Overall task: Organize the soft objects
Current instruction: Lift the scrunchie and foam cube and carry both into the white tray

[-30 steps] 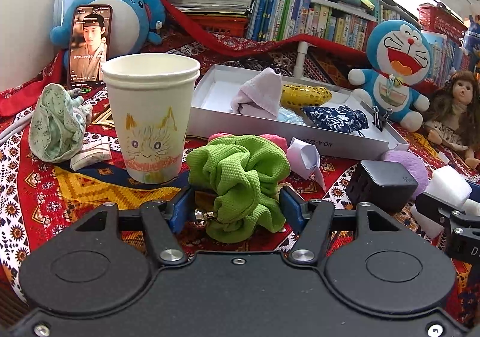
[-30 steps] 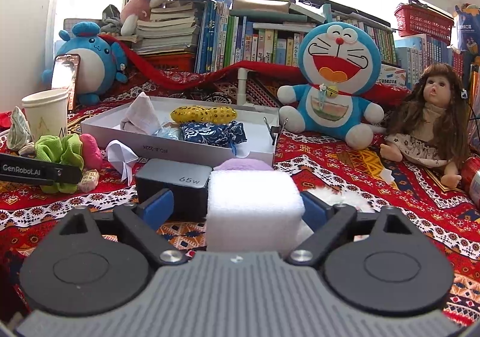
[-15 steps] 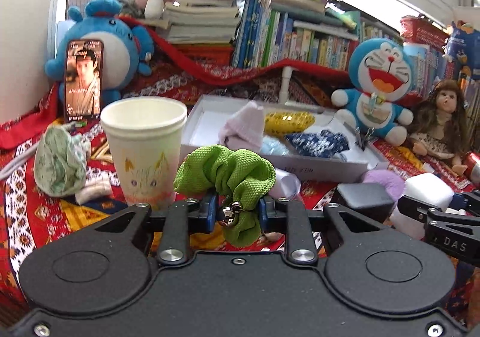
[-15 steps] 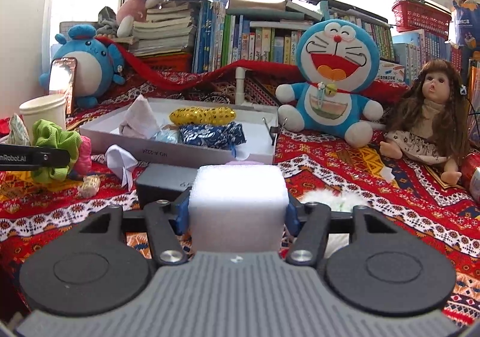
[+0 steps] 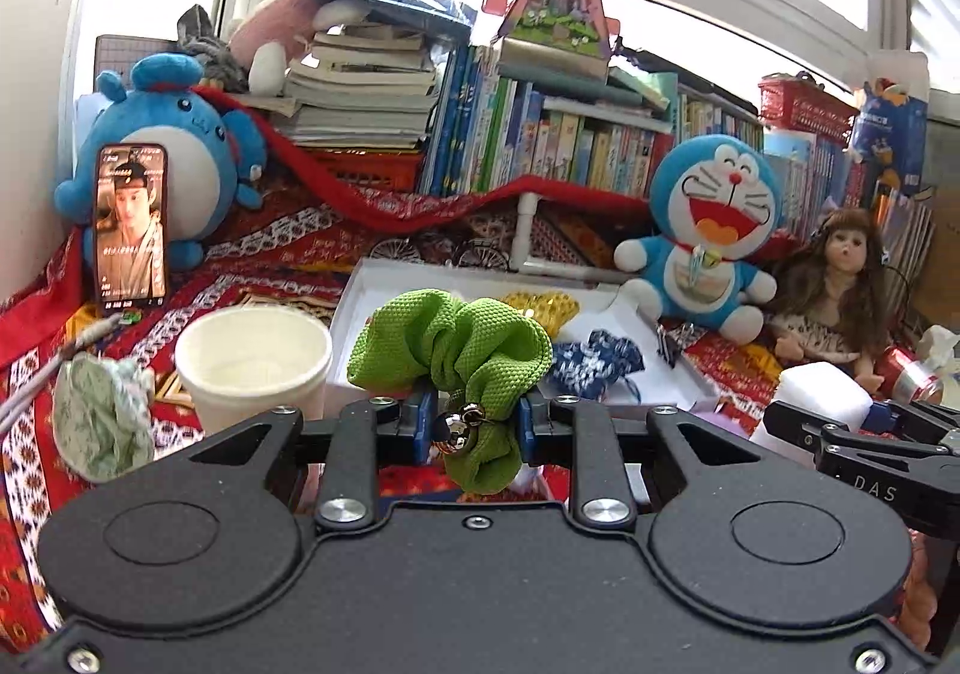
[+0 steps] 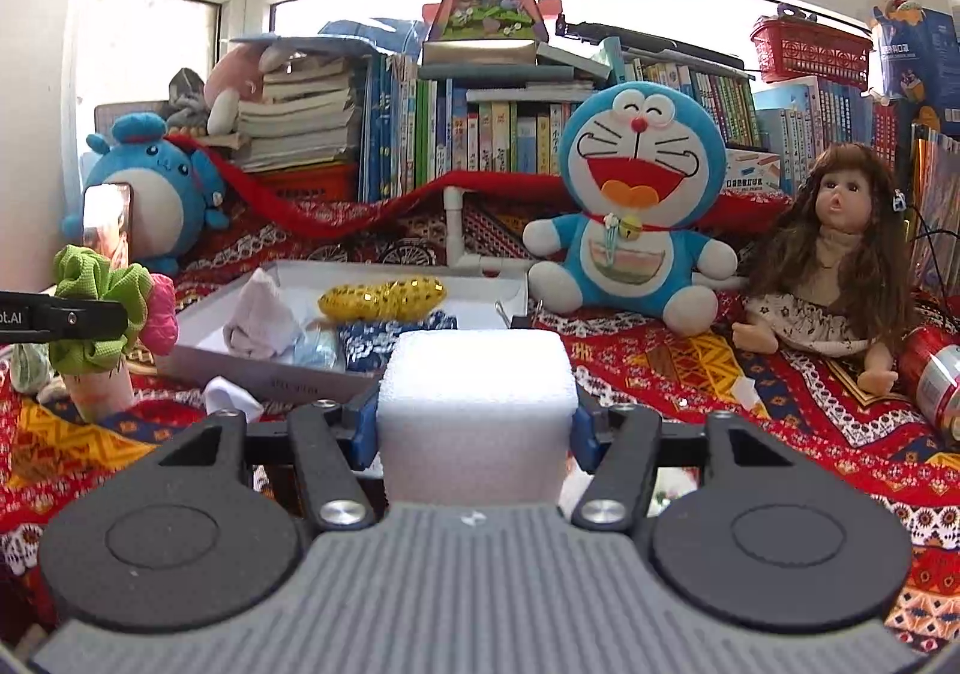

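My left gripper is shut on a green scrunchie with a small metal bell, held up above the cloth in front of the white tray. The same scrunchie shows at the left of the right wrist view. My right gripper is shut on a white foam cube, lifted off the cloth; the cube also shows in the left wrist view. The white tray holds a white cloth, a yellow sequin piece and a blue patterned piece.
A paper cup stands left of the tray, with a pale green scrunchie beside it. A Doraemon plush, a doll, a blue plush with a phone, and a can ring the red patterned cloth.
Both grippers closed on their objects and rose: the left lifted the green scrunchie off the cloth, the right lifted the foam cube. Both views now look from higher up.
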`<state>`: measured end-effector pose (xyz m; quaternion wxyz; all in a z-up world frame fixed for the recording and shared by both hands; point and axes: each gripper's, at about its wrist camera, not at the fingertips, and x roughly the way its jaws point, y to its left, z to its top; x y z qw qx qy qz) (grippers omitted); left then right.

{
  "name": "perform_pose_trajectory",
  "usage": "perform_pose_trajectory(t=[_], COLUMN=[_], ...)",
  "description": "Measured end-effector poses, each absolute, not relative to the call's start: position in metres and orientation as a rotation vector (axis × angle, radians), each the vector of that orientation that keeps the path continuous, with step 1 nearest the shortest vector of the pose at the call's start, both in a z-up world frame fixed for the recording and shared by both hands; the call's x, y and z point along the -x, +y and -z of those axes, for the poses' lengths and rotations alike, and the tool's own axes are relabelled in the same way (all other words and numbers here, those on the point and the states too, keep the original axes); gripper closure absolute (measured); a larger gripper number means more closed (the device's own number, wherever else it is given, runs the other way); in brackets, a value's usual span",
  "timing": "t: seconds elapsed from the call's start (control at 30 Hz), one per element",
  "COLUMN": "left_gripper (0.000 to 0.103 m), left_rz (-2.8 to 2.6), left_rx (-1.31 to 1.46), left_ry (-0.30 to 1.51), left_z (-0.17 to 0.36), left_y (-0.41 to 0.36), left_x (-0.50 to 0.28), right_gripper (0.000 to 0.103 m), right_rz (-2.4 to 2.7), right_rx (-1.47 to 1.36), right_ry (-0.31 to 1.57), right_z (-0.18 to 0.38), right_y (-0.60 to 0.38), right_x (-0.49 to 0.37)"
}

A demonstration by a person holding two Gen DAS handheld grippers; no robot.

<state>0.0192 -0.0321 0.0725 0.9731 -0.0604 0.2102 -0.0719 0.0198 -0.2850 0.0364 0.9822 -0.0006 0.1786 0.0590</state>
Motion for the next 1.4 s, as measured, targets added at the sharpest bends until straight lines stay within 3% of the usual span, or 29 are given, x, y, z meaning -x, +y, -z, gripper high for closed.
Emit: perform_pose_trajectory(t=[0.73,0.97,1.4], left_gripper=[0.079,0.079,0.078], left_rz=[0.195,0.202,0.112], left_rx=[0.168,0.222,0.215], left_ry=[0.55,0.762,0.907], left_z=[-0.157,-0.149,-0.116], left_y=[0.003,-0.005,-0.031], left_x=[-0.122,-0.19,-0.291], right_gripper=[0.04,0.04,0.04], right_rz=[-0.208,-0.237,-0.184], right_rx=[-0.104,-0.135,-0.135], right_ry=[0.346,0.41,0.565], right_z=[-0.105,-0.111,-0.078], right_y=[-0.288,-0.283,-0.267], right_x=[-0.082,-0.125,-0.217])
